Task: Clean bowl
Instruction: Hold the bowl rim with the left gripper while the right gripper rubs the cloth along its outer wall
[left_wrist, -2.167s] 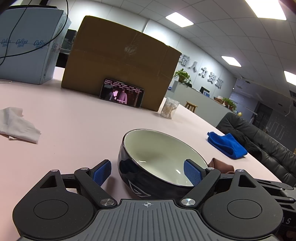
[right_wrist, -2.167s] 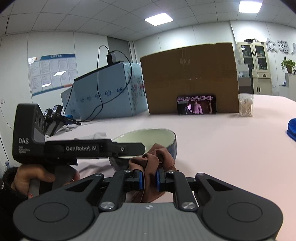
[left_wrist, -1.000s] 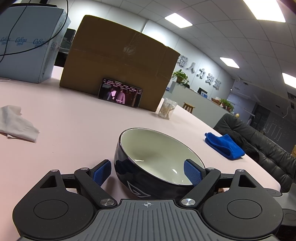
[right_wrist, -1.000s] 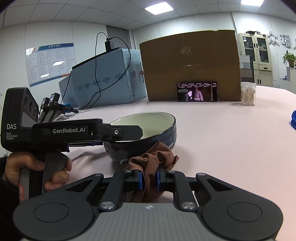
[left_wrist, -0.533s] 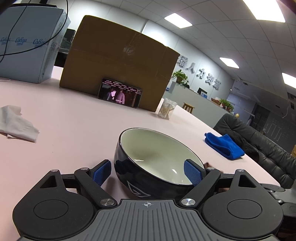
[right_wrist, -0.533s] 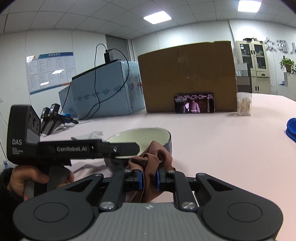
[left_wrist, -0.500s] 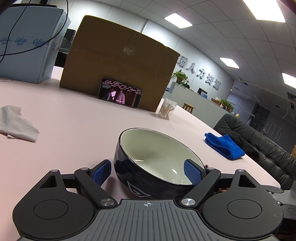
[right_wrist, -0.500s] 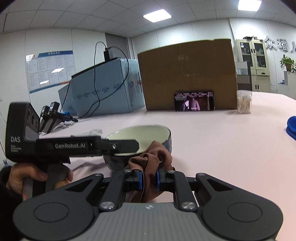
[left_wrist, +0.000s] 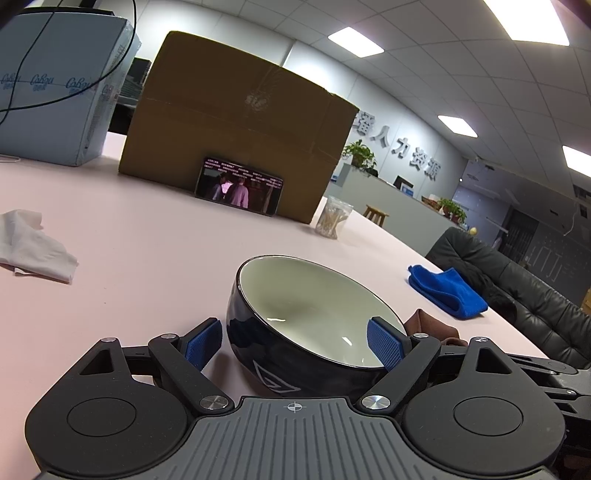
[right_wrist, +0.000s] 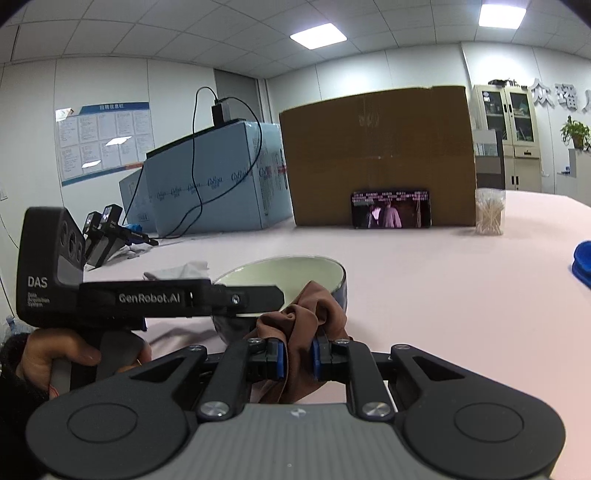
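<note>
While the dark bowl (left_wrist: 306, 317) with its pale inside sat low in the middle of the left wrist frame on the pink table (left_wrist: 140, 258), the left gripper (left_wrist: 293, 341) stood with its jaws wide, one blue pad on each side of the bowl, the right pad over the rim, the left one clear of the wall. Low in the right wrist frame, the right gripper (right_wrist: 297, 356) was clamped narrowly on a brown cloth (right_wrist: 301, 321), which bunched up against the bowl's near rim.
</note>
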